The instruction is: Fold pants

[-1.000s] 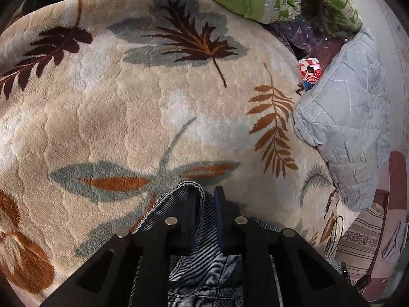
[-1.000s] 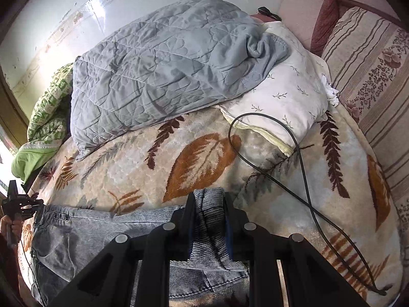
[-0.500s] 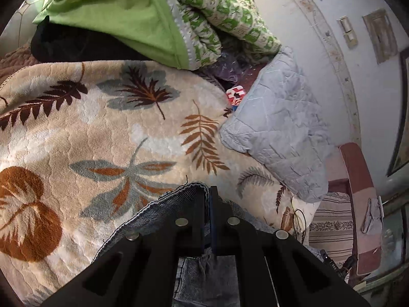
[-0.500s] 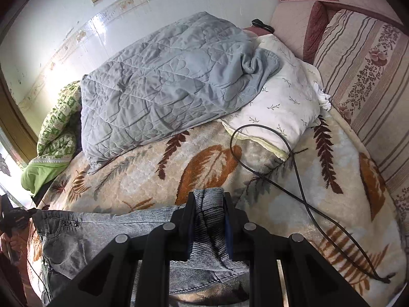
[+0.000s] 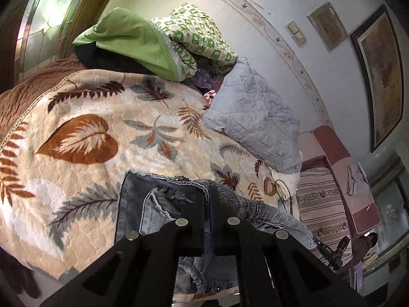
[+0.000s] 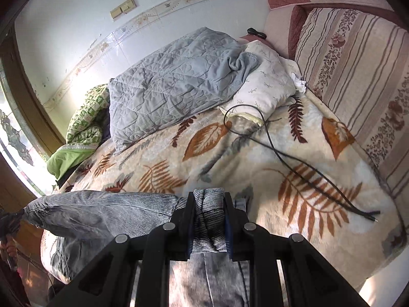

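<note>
Over the bed (image 6: 255, 168), both tools pinch the pants (image 6: 102, 212): left tool (image 5: 207, 197) at nine o'clock, right tool (image 6: 209, 199) at six; folding looks barely begun.

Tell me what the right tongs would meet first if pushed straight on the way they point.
Probably the leaf-print blanket just beyond the jeans that the right tongs grip; farther on lies the black cable, though depth is unclear.

Grey-blue striped denim pants (image 5: 158, 204) lie on a cream blanket (image 6: 230, 158) patterned with rust, brown and grey leaves. A pale grey quilt (image 6: 173, 87), a green-and-white printed comforter (image 5: 202, 43) and a black cable (image 6: 301, 161) are nearby.
</note>
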`<state>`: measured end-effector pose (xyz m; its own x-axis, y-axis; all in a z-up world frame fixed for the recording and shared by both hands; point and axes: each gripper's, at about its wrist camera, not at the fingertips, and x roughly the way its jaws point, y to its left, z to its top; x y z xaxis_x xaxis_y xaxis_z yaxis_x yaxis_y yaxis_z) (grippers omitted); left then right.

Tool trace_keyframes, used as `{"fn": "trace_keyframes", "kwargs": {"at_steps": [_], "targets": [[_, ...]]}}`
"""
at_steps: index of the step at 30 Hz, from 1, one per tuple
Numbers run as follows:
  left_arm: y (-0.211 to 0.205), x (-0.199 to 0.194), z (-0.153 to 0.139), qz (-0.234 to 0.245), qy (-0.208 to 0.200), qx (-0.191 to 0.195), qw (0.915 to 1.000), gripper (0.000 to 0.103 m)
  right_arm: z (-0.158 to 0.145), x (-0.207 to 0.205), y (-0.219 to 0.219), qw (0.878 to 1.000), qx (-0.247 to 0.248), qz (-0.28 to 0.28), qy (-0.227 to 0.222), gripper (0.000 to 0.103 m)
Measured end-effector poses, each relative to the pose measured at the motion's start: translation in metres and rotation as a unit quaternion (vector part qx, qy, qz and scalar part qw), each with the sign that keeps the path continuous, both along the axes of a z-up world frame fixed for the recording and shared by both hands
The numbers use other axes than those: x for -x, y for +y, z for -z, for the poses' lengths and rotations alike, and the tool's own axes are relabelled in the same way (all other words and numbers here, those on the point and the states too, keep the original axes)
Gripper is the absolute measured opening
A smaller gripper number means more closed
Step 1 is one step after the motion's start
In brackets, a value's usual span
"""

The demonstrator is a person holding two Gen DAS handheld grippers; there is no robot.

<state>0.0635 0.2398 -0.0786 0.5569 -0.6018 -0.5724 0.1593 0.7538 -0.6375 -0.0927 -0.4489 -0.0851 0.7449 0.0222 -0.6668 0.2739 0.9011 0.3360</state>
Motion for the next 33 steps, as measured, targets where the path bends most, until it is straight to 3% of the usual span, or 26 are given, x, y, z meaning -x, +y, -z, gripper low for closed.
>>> {"fn": "trace_keyframes", "kwargs": {"at_steps": [4, 8, 9, 10, 11, 15, 17, 19, 24, 26, 27, 28, 29, 30, 33], "targets": [[0.02, 0.03, 0.061, -0.007, 0.085, -0.014, 0.9963, 0.003, 0.032, 0.039, 0.011, 0.998, -0.015, -0.048, 0.042, 0.021], [0.033, 0.048, 0.097, -0.024, 0.14, -0.049, 0.9886, 0.004, 0.061, 0.065, 0.02, 0.989, -0.016, -0.092, 0.113, 0.036], [0.035, 0.052, 0.096, -0.025, 0.139, -0.054, 0.9885, 0.004, 0.064, 0.071, 0.02, 0.987, -0.013, -0.096, 0.13, 0.04], [0.036, 0.054, 0.091, -0.027, 0.134, -0.071, 0.988, 0.004, 0.065, 0.076, 0.019, 0.985, -0.012, -0.099, 0.143, 0.053], [0.036, 0.058, 0.082, -0.032, 0.124, -0.097, 0.9871, 0.004, 0.065, 0.082, 0.017, 0.984, -0.008, -0.095, 0.15, 0.061], [0.05, 0.062, 0.045, -0.067, 0.089, -0.153, 0.9819, 0.004, 0.038, 0.092, -0.003, 0.993, -0.02, -0.071, 0.097, 0.063], [0.048, 0.063, 0.028, -0.076, 0.061, -0.153, 0.9834, 0.004, 0.026, 0.081, -0.012, 0.996, -0.03, -0.053, 0.064, 0.074], [0.031, 0.059, 0.019, -0.056, 0.042, -0.147, 0.9866, 0.004, 0.027, 0.059, -0.019, 0.997, -0.035, -0.045, 0.053, 0.074], [-0.039, 0.036, 0.024, 0.02, 0.034, -0.129, 0.9909, 0.004, 0.077, -0.015, -0.029, 0.989, -0.086, -0.052, 0.111, 0.074], [-0.065, 0.026, 0.03, 0.043, 0.037, -0.124, 0.9906, 0.004, 0.097, -0.031, -0.031, 0.986, -0.099, -0.051, 0.126, 0.071], [-0.077, 0.022, 0.033, 0.052, 0.039, -0.126, 0.9899, 0.004, 0.101, -0.035, -0.029, 0.986, -0.099, -0.053, 0.125, 0.057], [-0.088, 0.017, 0.035, 0.059, 0.04, -0.13, 0.989, 0.004, 0.103, -0.039, -0.026, 0.985, -0.097, -0.061, 0.127, 0.031], [-0.097, 0.012, 0.039, 0.065, 0.042, -0.134, 0.9879, 0.004, 0.102, -0.042, -0.022, 0.985, -0.082, -0.061, 0.138, 0.028], [-0.106, 0.007, 0.042, 0.071, 0.045, -0.14, 0.9866, 0.004, 0.098, -0.043, -0.019, 0.985, -0.068, -0.059, 0.145, 0.018], [-0.123, -0.005, 0.052, 0.08, 0.056, -0.146, 0.9845, 0.004, 0.073, -0.044, -0.015, 0.989, -0.029, -0.054, 0.133, 0.014]]}}
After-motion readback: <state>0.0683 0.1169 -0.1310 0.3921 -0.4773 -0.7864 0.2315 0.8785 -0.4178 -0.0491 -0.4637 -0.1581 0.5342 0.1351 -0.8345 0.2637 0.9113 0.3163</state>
